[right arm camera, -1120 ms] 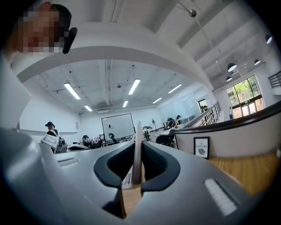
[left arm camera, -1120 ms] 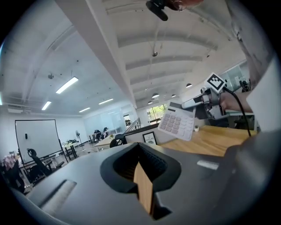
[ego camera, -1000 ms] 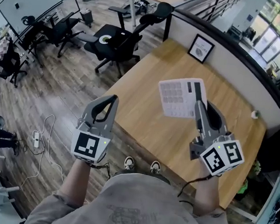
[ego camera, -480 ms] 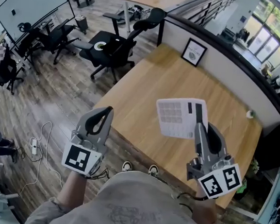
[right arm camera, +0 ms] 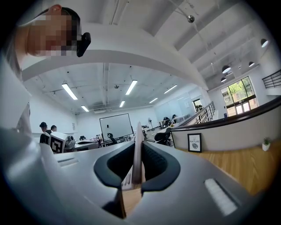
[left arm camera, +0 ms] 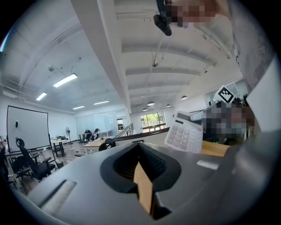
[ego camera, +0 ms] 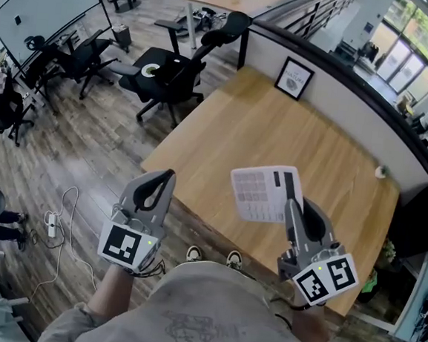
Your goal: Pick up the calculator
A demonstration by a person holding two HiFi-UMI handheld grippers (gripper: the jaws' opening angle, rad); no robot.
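Observation:
The white calculator [ego camera: 260, 193] hangs in the air over the near part of the wooden table [ego camera: 277, 127], keys facing up. My right gripper [ego camera: 291, 203] is shut on its right side, beside the dark display. In the right gripper view the calculator [right arm camera: 137, 154] shows edge-on as a thin slab pinched between the jaws of the right gripper [right arm camera: 138, 147]. My left gripper [ego camera: 169, 176] hovers off the table's near left corner with its jaw tips together and nothing in them. From the left gripper [left arm camera: 140, 151] view the calculator [left arm camera: 184, 136] is off to the right.
A framed picture [ego camera: 294, 77] leans on the low wall at the table's far edge. A small potted plant [ego camera: 381, 172] sits at the far right. Black office chairs [ego camera: 175, 66] stand on the wood floor to the left. A power strip with cable [ego camera: 54, 216] lies on the floor.
The right gripper has carried the calculator back toward the person and a little lower in the head view. The left gripper has drifted only slightly.

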